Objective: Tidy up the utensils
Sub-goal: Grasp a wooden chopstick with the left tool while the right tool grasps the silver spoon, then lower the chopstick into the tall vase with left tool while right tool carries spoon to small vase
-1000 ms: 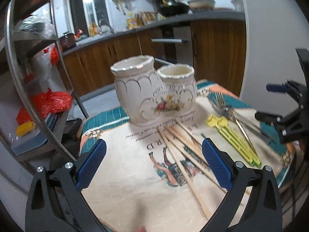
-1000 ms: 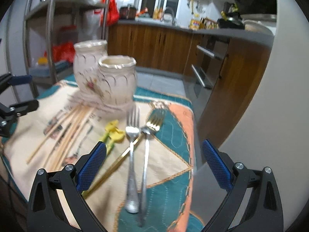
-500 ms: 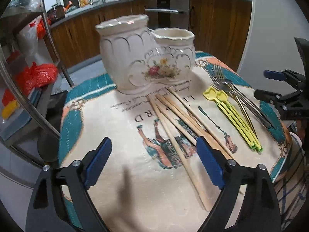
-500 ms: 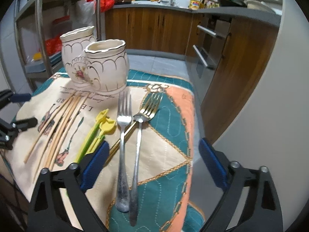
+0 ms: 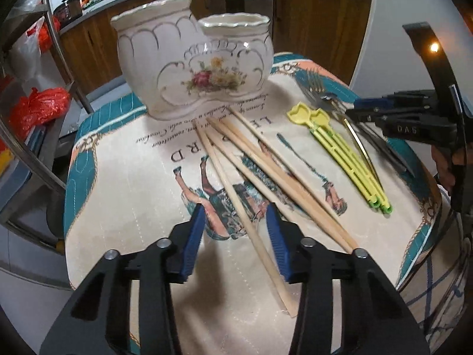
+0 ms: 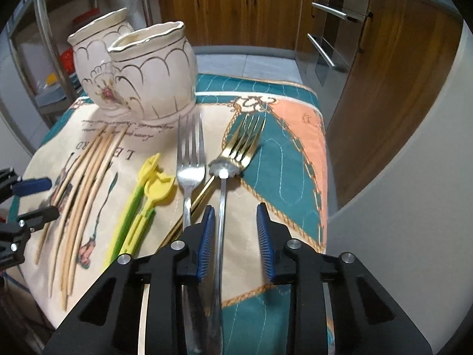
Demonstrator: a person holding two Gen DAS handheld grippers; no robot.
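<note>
- The cream ceramic utensil holder [image 5: 192, 62] stands upright at upper centre of the left wrist view, two joined cups with gilt scallops and a painted flower spray; what can be seen of both cups' insides looks empty, though the bottoms are hidden.
- It sits on a printed cloth [image 5: 124, 183] covering the worktop.
- Wooden chopsticks [image 5: 254, 174] lie fanned out in mid-frame, tips close to the holder's base.
- To their right lie yellow-green plastic picks [image 5: 343, 153] with tulip-shaped heads.
- In the right wrist view, a silver fork [image 6: 189, 165], a gold fork [image 6: 242, 145] and a silver spoon-like piece [image 6: 220, 222] lie side by side at centre.
- Left hand-held gripper [image 5: 236, 230]: jaws have just been closing, partly apart, straddling one chopstick, pads not pressing it.
- Right hand-held gripper [image 6: 233, 233]: jaws have likewise been closing, partly apart around the silver handle, no visible grip.
</note>
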